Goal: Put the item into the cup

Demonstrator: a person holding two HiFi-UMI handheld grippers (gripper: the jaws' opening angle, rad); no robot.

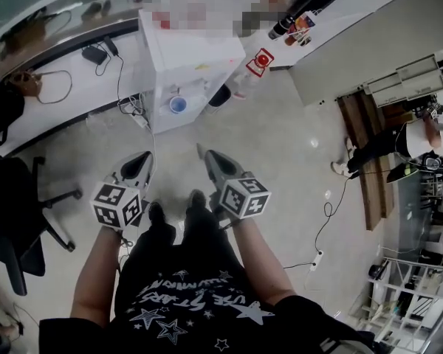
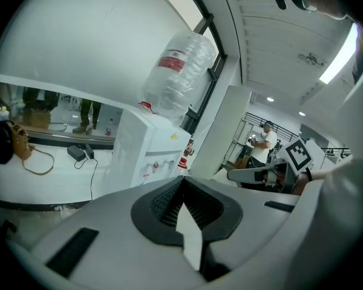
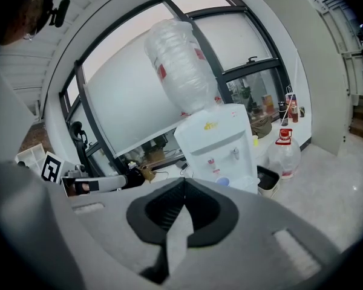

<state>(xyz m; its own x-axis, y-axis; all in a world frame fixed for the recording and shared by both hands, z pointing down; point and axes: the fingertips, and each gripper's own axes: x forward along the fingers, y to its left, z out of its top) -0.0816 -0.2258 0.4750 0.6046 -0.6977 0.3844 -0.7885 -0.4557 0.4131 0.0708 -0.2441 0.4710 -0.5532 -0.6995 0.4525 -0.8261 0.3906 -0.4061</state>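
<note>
A small blue cup (image 1: 178, 105) sits in the tap recess of a white water dispenser (image 1: 181, 57), across the floor from me. It shows again as a blue cup (image 3: 222, 182) in the right gripper view. My left gripper (image 1: 143, 161) and right gripper (image 1: 205, 155) are held side by side at waist height, pointing toward the dispenser and well short of it. Both are shut with nothing visible between the jaws: left gripper (image 2: 183, 181), right gripper (image 3: 183, 183). I see no loose item to pick up.
A big clear water bottle (image 3: 183, 65) tops the dispenser. A jug with a red cap (image 3: 284, 154) and a black bin (image 3: 268, 179) stand to its right. A black office chair (image 1: 18, 212) is at my left, a cable and power strip (image 1: 319, 255) at my right. Another person (image 1: 373, 147) stands farther right.
</note>
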